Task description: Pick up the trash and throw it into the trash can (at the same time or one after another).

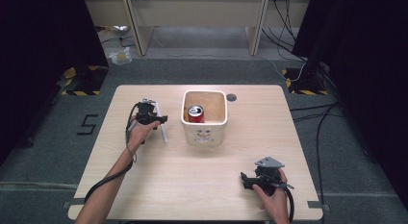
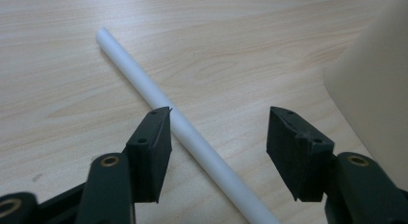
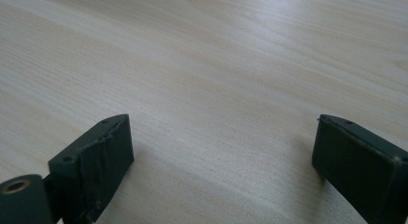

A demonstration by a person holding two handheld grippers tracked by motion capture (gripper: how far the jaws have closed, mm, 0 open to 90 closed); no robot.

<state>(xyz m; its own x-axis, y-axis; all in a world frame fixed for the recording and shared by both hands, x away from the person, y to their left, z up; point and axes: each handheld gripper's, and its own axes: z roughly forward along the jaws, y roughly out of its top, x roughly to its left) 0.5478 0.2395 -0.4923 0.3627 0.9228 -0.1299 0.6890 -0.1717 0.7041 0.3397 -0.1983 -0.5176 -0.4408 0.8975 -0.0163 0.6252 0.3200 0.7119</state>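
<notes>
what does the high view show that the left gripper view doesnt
High view alone: the red can standing inside the cream bin, the right gripper low on the table, and the floor around it. Left gripper view alone: the white tube close up, lying between the open jaws, near the left one. Both share the left gripper, the tube, the bin's side and the wooden tabletop.

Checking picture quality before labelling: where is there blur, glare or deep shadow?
High view: table evenly lit, surroundings fall into black. Left gripper view: white tube sharp, bin wall blurred at the right edge. Right gripper view: soft shadows under the open tongs, mild sheen on the wood.
</notes>
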